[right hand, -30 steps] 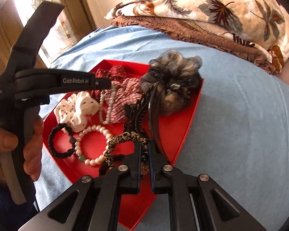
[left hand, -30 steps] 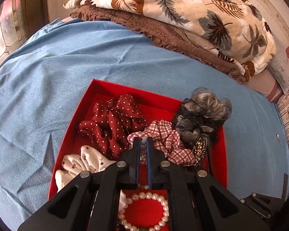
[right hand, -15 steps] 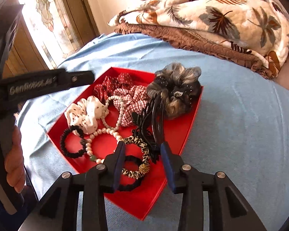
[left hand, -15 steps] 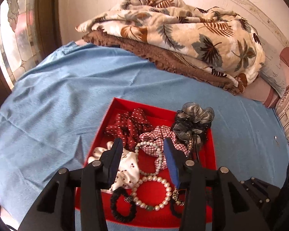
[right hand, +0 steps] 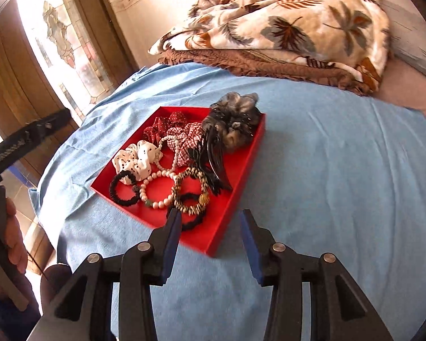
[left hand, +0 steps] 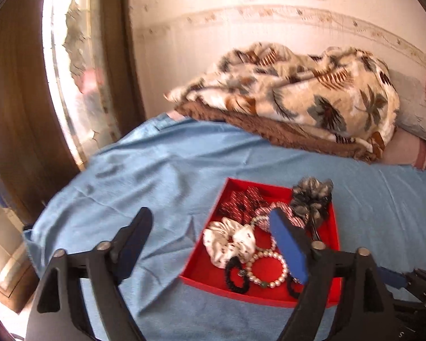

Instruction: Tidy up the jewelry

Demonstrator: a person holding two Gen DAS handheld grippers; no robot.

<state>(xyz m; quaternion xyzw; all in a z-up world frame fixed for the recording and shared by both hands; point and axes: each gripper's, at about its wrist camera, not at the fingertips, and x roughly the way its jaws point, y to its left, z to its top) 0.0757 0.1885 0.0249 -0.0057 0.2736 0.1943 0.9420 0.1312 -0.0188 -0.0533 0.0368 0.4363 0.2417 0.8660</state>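
A red tray (right hand: 241, 170) sits on the blue bedsheet; it also shows in the left wrist view (left hand: 333, 227). In it lie a pearl bracelet (right hand: 159, 177), a pearl necklace (right hand: 174, 147), a black hair tie (right hand: 122, 189), a leopard-print bracelet (right hand: 190, 193), a black claw clip (right hand: 213, 156), and white (right hand: 135, 160), red dotted (right hand: 163, 126), plaid (right hand: 189, 142) and grey (right hand: 235, 119) scrunchies. My left gripper (left hand: 213, 238) is open and empty, raised above the tray's left side. My right gripper (right hand: 210, 227) is open and empty over the tray's near corner.
A folded leaf-print blanket (right hand: 284, 25) on a brown one (right hand: 255, 62) lies at the far edge of the bed. A window and wooden frame (right hand: 59, 37) stand at the left. The left gripper's body (right hand: 20, 145) and a hand show at the left edge.
Both grippers opened and drew back up from the tray. The left one let go of the pearl necklace, the right one of the leopard-print bracelet; both now lie in the tray.
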